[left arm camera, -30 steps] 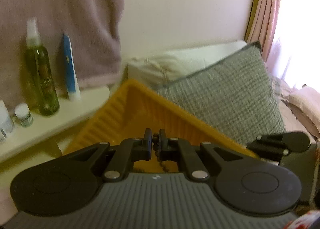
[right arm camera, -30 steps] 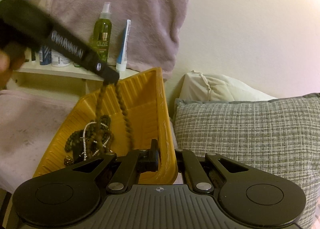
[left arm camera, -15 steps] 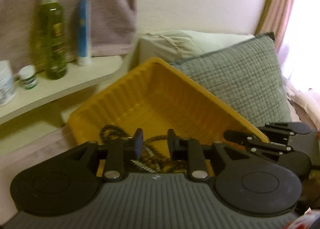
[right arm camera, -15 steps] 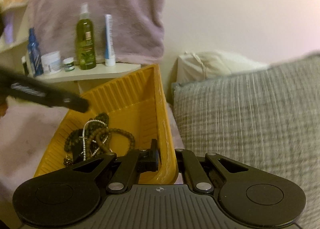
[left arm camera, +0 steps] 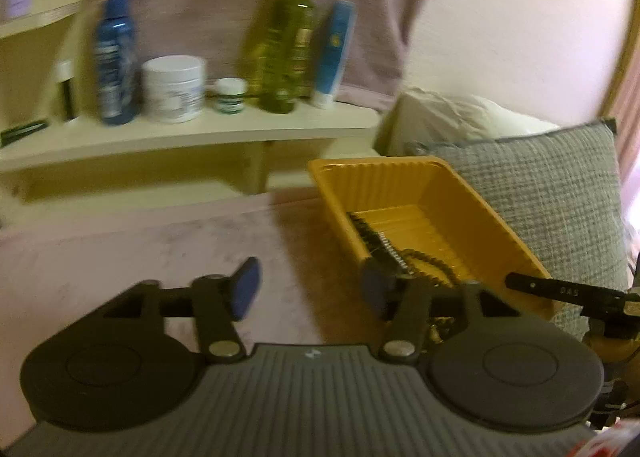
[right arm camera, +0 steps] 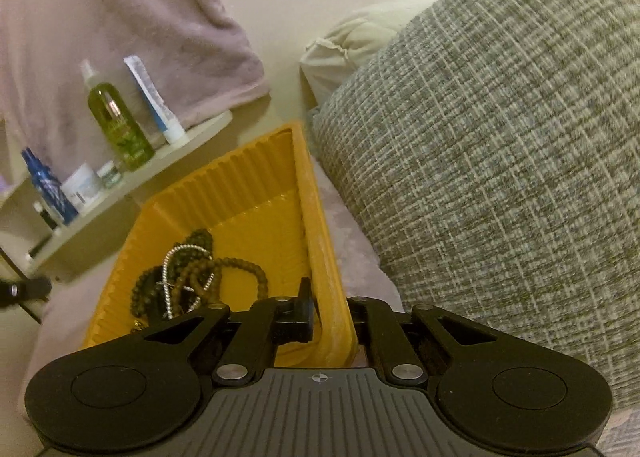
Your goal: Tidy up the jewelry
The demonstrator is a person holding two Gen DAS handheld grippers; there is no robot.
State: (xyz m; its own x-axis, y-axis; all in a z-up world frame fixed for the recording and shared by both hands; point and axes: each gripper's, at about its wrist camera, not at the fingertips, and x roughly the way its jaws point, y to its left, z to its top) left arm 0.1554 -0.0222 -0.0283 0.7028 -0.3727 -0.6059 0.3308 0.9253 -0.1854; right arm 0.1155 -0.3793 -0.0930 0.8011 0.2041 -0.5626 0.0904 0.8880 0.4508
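A yellow ribbed tray [right arm camera: 240, 185] lies on the pink bed cover, and it also shows in the left wrist view [left arm camera: 460, 193]. In it lies a tangle of dark bead necklaces and a silver chain [right arm camera: 188, 277], also visible in the left wrist view [left arm camera: 404, 253]. My right gripper [right arm camera: 332, 321] is shut on the tray's near right wall. My left gripper [left arm camera: 310, 291] is open wide and empty, over the bed cover to the left of the tray. The right gripper's finger [left arm camera: 560, 291] shows at the tray's near corner in the left wrist view.
A grey woven cushion [right arm camera: 500, 161] leans right beside the tray, with a cream pillow [right arm camera: 360, 41] behind. A shelf [left arm camera: 180, 137] holds a blue bottle [left arm camera: 114, 53], a white jar [left arm camera: 174, 87], a green spray bottle [left arm camera: 286, 45] and a blue tube [left arm camera: 334, 53]. A pink towel [right arm camera: 120, 17] hangs above.
My left gripper let the brown bead necklace drop into the tray, opened wide and swung away to the left. My right gripper kept hold of the tray wall and tilted.
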